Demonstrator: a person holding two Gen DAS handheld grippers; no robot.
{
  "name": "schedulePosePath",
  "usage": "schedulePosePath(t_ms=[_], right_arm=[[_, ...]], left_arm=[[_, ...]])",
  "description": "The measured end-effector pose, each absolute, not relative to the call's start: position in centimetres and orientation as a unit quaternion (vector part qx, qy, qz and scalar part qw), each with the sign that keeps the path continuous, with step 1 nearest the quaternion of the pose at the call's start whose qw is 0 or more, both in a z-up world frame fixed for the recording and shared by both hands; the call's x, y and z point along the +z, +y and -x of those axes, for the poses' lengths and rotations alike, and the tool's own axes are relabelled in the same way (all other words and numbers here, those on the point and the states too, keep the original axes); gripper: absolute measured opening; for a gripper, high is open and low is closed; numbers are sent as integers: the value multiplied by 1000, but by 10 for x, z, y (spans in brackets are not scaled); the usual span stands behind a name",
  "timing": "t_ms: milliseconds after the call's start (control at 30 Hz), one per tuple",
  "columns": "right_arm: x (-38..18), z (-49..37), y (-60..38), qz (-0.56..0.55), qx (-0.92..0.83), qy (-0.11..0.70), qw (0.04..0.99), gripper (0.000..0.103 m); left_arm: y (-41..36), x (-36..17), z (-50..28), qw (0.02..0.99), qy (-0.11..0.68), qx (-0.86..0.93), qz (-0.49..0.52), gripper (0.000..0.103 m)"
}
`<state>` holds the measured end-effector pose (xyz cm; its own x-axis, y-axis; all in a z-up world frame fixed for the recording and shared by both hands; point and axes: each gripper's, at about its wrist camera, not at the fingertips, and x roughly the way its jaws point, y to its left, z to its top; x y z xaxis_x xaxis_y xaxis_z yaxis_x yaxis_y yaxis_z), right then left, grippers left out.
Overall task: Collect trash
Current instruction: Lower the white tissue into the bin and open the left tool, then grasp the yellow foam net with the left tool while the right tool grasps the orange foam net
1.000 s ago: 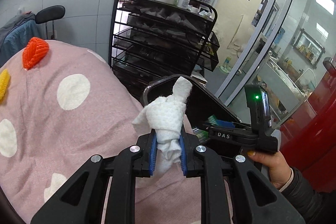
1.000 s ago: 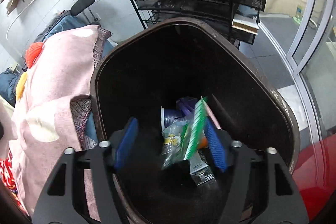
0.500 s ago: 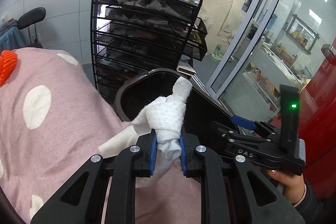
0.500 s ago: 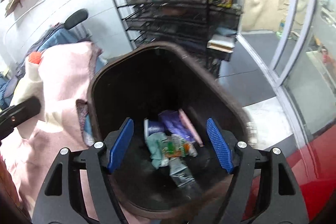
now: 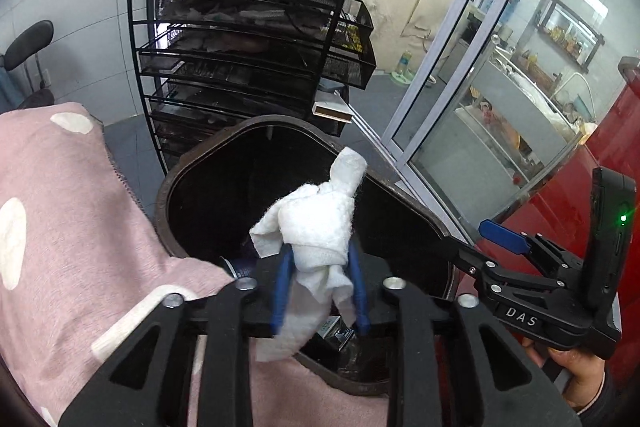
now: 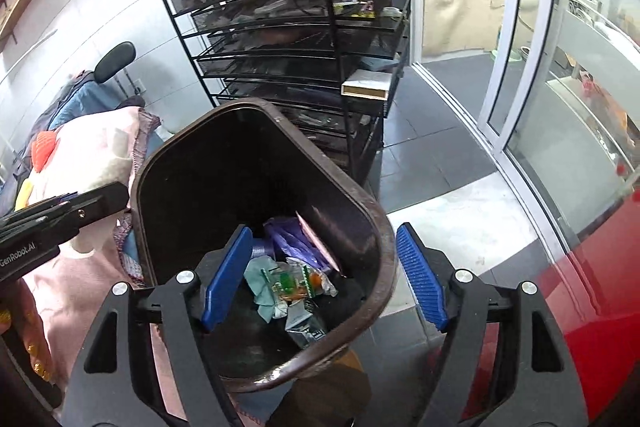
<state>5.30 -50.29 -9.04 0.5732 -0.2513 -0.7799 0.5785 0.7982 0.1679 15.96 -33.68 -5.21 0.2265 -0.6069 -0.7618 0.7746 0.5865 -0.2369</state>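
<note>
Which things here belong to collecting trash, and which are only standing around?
For the job:
crumpled white tissue between the left gripper jaws, which have just been opening
dark bin
wrappers inside

Standing around:
black wire rack
pink dotted blanket

Two wrist fisheyes, angled steeply down, close over the bin.
Both share bin [image 5: 240, 187] [image 6: 224, 163] at centre, wire rack [image 5: 240, 39] [image 6: 288, 39] above.

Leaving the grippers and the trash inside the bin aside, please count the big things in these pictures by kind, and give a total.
Trash bin: 1
White tissue wad: 1
Black wire rack: 1
Pink spotted blanket: 1
Total: 4
</note>
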Motion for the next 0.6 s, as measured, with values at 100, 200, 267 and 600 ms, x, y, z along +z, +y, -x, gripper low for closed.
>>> schedulePosePath(t_ms=[100, 200, 267, 600], right_arm=[[-92, -51, -507, -211, -246, 394, 860, 75], [-93, -49, -509, -213, -251, 393, 859, 78], [-93, -48, -509, -215, -250, 393, 859, 78], [-88, -57, -494, -202, -230, 387, 869, 79]], left_arm=[[-337, -50, -156, 787, 421, -442, -94, 80], [-336, -49, -152, 794, 410, -436, -110, 85], [-334, -46, -150, 797, 403, -435, -116, 86], [-293, -25, -137, 824, 364, -425, -86, 94]])
